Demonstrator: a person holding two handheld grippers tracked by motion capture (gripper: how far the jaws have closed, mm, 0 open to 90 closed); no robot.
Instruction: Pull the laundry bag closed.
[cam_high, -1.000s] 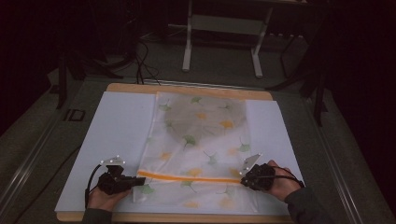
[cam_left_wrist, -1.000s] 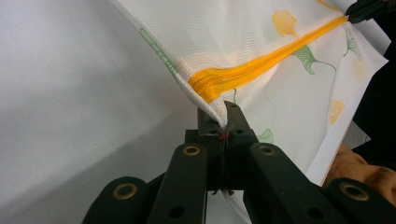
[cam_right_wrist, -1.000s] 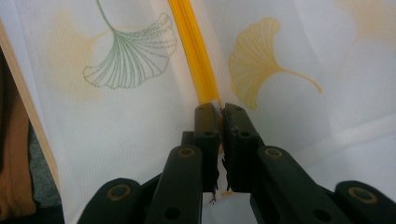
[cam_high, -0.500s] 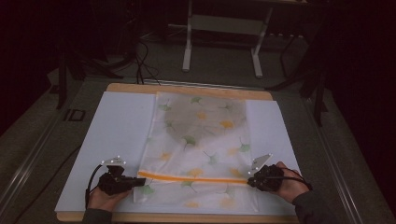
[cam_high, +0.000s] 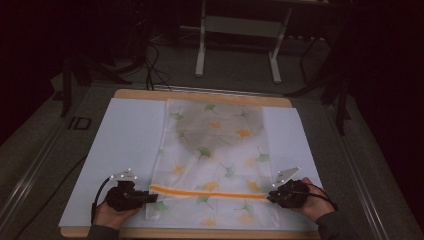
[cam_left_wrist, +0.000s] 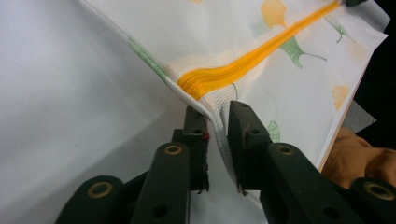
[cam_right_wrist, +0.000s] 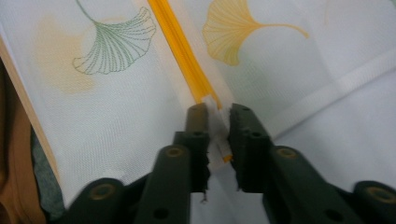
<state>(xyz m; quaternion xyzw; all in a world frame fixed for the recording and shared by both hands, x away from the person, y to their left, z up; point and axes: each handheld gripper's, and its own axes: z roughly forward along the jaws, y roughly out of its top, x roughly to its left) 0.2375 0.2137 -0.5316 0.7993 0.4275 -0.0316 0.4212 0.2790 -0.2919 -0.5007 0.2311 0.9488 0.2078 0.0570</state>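
Two tools (cam_high: 150, 196) (cam_high: 270, 195), one leaf-print bag (cam_high: 215, 150), one orange zipper (cam_high: 207, 191)

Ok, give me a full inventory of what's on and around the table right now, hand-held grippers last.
Mesh bag: one, white with green and orange leaf prints, flat on the middle of the sheet.
Zip strip: one, orange, across the bag's near end between the two grippers.
Sheet: one, white, covering the board.
Board: one, light wood, under the sheet.
Metal stand: one, pale grey, on the floor beyond the table.
Left hand-held gripper: one, black, at the bag's near left edge; jaws just opened, bag edge loose between them.
Right hand-held gripper: one, black, at the zip's right end; jaws just opened, fabric between them.
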